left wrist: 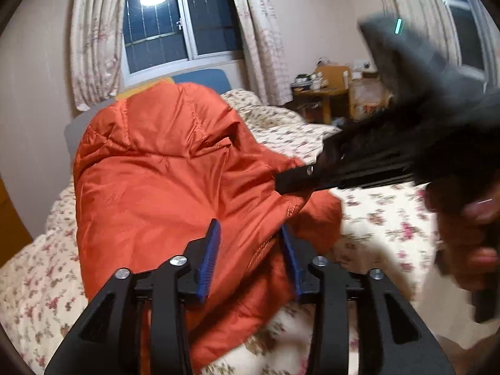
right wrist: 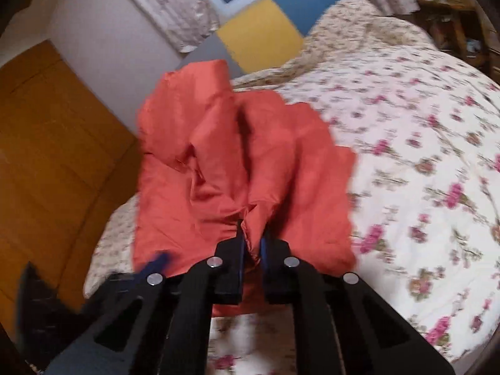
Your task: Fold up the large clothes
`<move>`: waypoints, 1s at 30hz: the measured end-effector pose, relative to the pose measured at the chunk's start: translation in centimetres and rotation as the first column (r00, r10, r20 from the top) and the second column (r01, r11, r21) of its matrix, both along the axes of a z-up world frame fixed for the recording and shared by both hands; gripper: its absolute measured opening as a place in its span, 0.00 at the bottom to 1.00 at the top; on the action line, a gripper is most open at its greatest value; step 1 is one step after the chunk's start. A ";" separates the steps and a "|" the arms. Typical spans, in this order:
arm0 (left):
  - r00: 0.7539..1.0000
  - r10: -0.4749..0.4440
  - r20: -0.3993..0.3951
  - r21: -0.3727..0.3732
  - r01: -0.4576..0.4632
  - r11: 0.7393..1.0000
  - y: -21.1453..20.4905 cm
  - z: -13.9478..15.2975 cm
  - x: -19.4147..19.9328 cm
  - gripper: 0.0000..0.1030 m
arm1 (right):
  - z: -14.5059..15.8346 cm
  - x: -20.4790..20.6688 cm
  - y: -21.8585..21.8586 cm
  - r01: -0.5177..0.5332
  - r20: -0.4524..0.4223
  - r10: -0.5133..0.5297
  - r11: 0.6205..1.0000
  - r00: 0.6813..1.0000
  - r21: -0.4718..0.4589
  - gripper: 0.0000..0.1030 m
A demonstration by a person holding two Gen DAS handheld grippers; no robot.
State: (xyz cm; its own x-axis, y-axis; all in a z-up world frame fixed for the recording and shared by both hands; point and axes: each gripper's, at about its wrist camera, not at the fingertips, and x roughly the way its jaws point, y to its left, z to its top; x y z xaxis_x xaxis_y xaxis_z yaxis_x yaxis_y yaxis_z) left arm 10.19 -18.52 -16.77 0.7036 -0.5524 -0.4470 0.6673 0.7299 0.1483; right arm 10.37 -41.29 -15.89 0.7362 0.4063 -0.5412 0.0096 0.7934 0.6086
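An orange padded jacket is lifted above the floral bed. My left gripper has its blue pads wide apart with a thick fold of the jacket's edge between them; they appear to press on it. My right gripper is shut on a bunched edge of the jacket, which hangs forward from the jaws. The right gripper also shows in the left wrist view, blurred, at the jacket's right side, held by a hand.
The floral bedspread fills the right. A blue and yellow headboard stands under a curtained window. A wooden panel is on the left. A cluttered wooden table stands at the far right.
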 end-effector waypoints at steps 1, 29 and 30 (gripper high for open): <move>1.000 -0.001 0.002 -0.023 0.001 1.000 0.6 0.3 -0.5 0.57 | -0.9 0.0 -0.4 0.015 -0.016 -0.015 1.000 1.000 0.016 0.06; 0.911 0.331 -0.247 -0.172 -0.377 0.910 5.9 0.4 10.6 0.58 | 8.2 1.5 0.6 0.090 0.250 -0.028 0.967 0.968 -0.239 0.30; 0.910 0.333 -0.249 -0.165 -0.378 0.911 5.8 0.5 10.7 0.58 | 9.0 3.2 1.4 0.071 0.241 -0.005 0.962 0.970 -0.264 0.30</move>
State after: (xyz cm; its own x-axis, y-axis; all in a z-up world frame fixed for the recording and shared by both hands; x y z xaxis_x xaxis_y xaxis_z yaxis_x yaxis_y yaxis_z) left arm 20.85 -12.74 -16.27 0.7722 -0.3783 -0.5105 0.3564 0.9230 -0.1450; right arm 13.61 -39.91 -6.94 0.8681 0.2393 -0.4349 -0.0753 0.9294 0.3612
